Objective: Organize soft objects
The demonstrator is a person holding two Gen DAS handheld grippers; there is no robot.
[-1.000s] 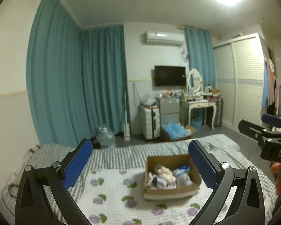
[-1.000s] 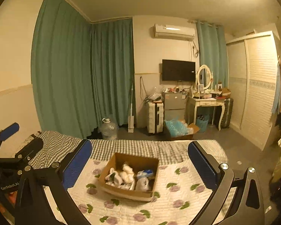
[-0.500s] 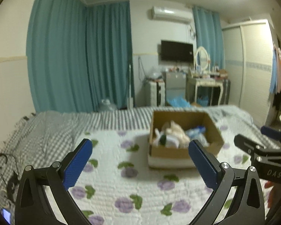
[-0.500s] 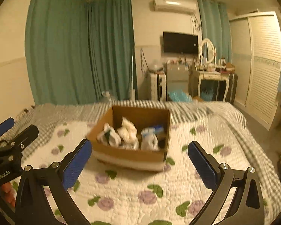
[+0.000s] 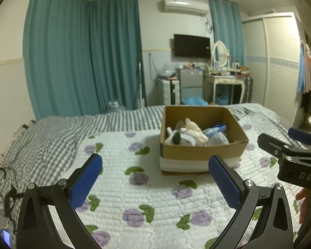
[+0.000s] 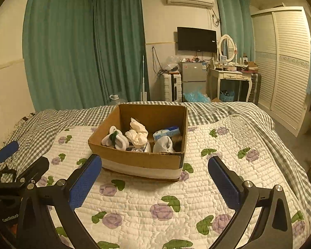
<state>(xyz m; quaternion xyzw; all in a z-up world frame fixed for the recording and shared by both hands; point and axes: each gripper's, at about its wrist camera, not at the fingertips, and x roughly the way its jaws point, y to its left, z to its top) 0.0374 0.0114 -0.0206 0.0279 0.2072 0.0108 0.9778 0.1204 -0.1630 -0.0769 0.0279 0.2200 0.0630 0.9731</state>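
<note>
An open cardboard box sits on a white quilt with purple flowers on the bed. Inside lie several soft items: rolled white socks with a dark green band, a cream bundle, a white sock and a blue-and-white pack. My left gripper is open and empty, short of the box and to its left. My right gripper is open and empty, just in front of the box.
A grey checked sheet covers the bed's left and far side. Black cables lie at the left edge. Beyond the bed stand teal curtains, a small fridge, a dressing table and a wardrobe.
Both grippers have come down and forward toward the bed. The box has grown larger and nearer in both views. Both stayed open.
</note>
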